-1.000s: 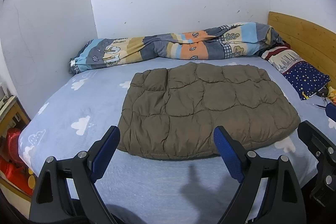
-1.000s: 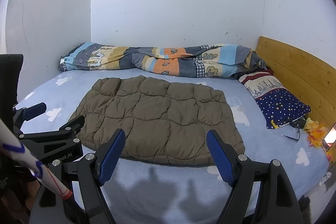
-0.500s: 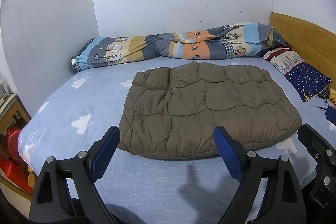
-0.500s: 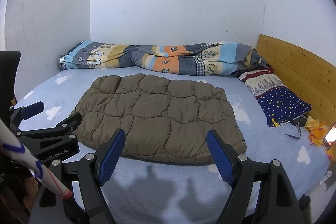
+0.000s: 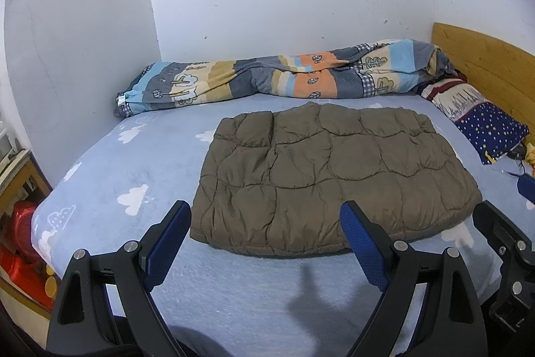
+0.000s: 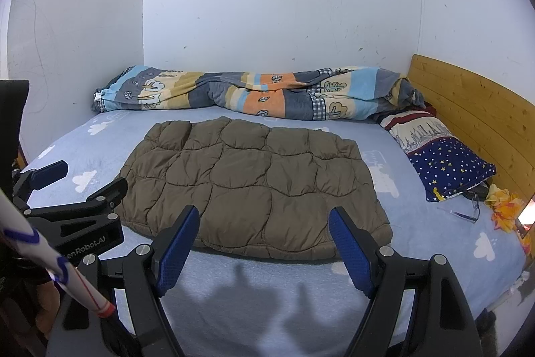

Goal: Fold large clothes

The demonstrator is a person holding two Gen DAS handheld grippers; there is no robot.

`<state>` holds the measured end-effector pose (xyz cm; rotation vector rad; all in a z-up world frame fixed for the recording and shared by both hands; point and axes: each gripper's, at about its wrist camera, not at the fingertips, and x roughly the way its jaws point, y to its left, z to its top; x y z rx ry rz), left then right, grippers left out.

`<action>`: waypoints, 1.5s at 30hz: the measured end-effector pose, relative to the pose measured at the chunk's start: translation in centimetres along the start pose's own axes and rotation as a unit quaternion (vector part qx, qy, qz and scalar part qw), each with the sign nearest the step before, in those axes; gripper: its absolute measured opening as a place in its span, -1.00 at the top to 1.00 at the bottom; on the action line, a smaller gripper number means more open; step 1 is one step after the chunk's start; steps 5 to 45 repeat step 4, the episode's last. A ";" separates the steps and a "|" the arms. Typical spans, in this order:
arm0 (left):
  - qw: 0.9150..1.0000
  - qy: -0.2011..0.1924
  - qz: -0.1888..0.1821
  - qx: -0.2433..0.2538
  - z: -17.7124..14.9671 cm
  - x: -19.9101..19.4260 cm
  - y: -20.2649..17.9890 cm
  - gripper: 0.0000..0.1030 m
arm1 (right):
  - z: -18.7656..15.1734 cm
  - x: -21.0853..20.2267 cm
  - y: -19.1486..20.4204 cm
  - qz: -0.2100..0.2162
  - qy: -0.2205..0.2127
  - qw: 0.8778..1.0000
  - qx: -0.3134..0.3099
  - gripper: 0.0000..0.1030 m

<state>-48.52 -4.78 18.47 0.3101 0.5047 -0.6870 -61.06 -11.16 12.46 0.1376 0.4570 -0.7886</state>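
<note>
Left gripper (image 5: 265, 231) at 6 o'clock of its own view: jaws spread wide, nothing between the blue pads (image 5: 167, 241), held clear above the sheet. Right gripper (image 6: 264, 240) likewise at 6 o'clock of the right wrist view: jaws wide apart, nothing gripped. Each tool shows in the other's view, the left one at 9 o'clock, the right one at 3 o'clock. Just beyond the fingertips, the brown quilted jacket (image 5: 334, 176) lies flat and folded into 1 rectangular pad at the centre of the blue cloud-print bed sheet (image 5: 110, 176). At 3 o'clock, a star-print pillow (image 6: 448, 166) lies against the wooden headboard (image 6: 468, 109). At 12 o'clock, a rolled patchwork blanket (image 6: 254, 96) runs along the white wall (image 6: 267, 5).
</note>
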 end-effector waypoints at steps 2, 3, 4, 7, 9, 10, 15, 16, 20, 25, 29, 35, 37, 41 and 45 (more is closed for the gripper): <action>1.000 -0.009 -0.023 -0.001 -0.2 -0.3 0.4 -0.74 | -0.1 0.0 0.0 0.000 0.000 1.000 0.001 -0.63; 0.999 -0.017 -0.044 -0.002 -0.3 -0.4 0.7 -0.74 | -0.1 0.0 0.0 0.002 -0.001 1.000 0.003 -0.63; 0.997 -0.025 -0.070 -0.007 -0.3 -0.6 1.1 -0.74 | -0.1 0.0 -0.1 0.004 -0.001 1.000 0.003 -0.63; 0.997 -0.025 -0.070 -0.007 -0.3 -0.6 1.1 -0.74 | -0.1 0.0 -0.1 0.004 -0.001 1.000 0.003 -0.63; 0.997 -0.025 -0.070 -0.007 -0.3 -0.6 1.1 -0.74 | -0.1 0.0 -0.1 0.004 -0.001 1.000 0.003 -0.63; 0.997 -0.025 -0.070 -0.007 -0.3 -0.6 1.1 -0.74 | -0.1 0.0 -0.1 0.004 -0.001 1.000 0.003 -0.63; 0.997 -0.025 -0.070 -0.007 -0.3 -0.6 1.1 -0.74 | -0.1 0.0 -0.1 0.004 -0.001 1.000 0.003 -0.63; 0.997 -0.025 -0.070 -0.007 -0.3 -0.6 1.1 -0.74 | -0.1 0.0 -0.1 0.004 -0.001 1.000 0.003 -0.63; 0.997 -0.025 -0.070 -0.007 -0.3 -0.6 1.1 -0.74 | -0.1 0.0 -0.1 0.004 -0.001 1.000 0.003 -0.63; 0.997 -0.025 -0.070 -0.007 -0.3 -0.6 1.1 -0.74 | -0.1 0.0 -0.1 0.004 -0.001 1.000 0.003 -0.63; 0.997 -0.025 -0.070 -0.007 -0.3 -0.6 1.1 -0.74 | -0.1 0.0 -0.1 0.004 -0.001 1.000 0.003 -0.63; 0.997 -0.025 -0.070 -0.007 -0.3 -0.6 1.1 -0.74 | -0.1 0.0 -0.1 0.004 -0.001 1.000 0.003 -0.63; 0.997 -0.025 -0.070 -0.007 -0.3 -0.6 1.1 -0.74 | -0.1 0.0 -0.1 0.004 -0.001 1.000 0.003 -0.63; 0.997 -0.025 -0.070 -0.007 -0.3 -0.6 1.1 -0.74 | -0.1 0.0 -0.1 0.004 -0.001 1.000 0.003 -0.63; 0.997 -0.025 -0.070 -0.007 -0.3 -0.6 1.1 -0.74 | -0.1 0.0 -0.1 0.004 -0.001 1.000 0.003 -0.63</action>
